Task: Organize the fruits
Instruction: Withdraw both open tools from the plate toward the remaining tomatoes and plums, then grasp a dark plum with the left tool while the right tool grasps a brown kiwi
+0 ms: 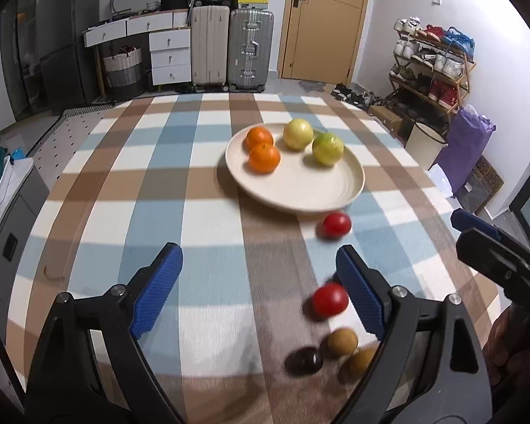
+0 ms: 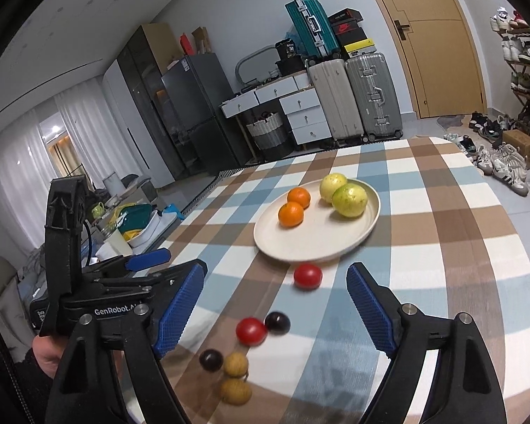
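Checked cloth [image 1: 212,183] covers the table; the plate [image 1: 321,190], centre frame, holds two oranges and two guavas. Both grippers [image 1: 258,282] [image 2: 275,304] are spread wide, nothing gripped. One tomato [image 2: 307,275] below the plate should be straddled squarely and closed on gently.

cream plate [image 1: 339,190], orange mandarins [image 1: 264,157], blue-brown-white checked tablecloth [image 1: 194,183].

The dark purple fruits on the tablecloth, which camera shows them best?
The right wrist view. Both dark purple fruits show there unobstructed: one beside a red tomato, the other next to the tan fruits. The left wrist view shows only one, low in the frame and blurred.
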Demonstrator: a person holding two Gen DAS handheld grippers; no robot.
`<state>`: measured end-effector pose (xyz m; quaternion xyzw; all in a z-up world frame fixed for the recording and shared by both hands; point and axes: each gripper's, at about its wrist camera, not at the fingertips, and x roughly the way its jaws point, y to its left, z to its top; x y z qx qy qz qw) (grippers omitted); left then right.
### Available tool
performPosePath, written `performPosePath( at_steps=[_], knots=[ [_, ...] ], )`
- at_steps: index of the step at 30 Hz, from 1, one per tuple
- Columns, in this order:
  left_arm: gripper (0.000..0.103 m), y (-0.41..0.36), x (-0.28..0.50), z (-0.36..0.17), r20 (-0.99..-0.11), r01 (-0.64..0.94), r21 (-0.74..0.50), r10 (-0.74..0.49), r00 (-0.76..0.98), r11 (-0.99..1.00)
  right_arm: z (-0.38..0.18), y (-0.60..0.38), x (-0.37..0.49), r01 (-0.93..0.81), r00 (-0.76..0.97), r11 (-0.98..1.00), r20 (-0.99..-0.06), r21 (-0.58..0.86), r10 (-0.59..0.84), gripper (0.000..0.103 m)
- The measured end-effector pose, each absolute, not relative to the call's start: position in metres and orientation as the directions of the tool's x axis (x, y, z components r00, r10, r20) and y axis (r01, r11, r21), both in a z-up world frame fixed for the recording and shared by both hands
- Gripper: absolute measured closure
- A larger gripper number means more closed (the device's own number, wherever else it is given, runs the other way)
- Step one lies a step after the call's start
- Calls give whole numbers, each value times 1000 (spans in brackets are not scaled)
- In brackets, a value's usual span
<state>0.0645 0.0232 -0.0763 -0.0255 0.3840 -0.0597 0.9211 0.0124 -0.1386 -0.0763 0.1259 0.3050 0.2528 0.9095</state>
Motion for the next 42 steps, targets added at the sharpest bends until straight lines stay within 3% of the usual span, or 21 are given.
performPosePath(
  at_steps=[7, 11, 39, 42],
  knots=[
    [13, 23, 46, -95, -731, 65, -78, -102, 674, 995, -92, -132, -6, -378, 674, 851, -522, 365, 523, 18],
    [5, 20, 40, -102, -737, 64, -72, -97, 669, 995, -102, -128, -15, -381, 653, 855, -552, 352, 518, 18],
    [5, 19, 26, -144, -810, 77, -108, -133, 571, 991, -130, -119, -50, -389, 600, 857, -613, 338, 514, 18],
    [12, 21, 26, -147, -812, 74, -126, -146, 564, 989, -131, -119, -50, -388, 599, 858, -616, 336, 512, 18]
  ],
)
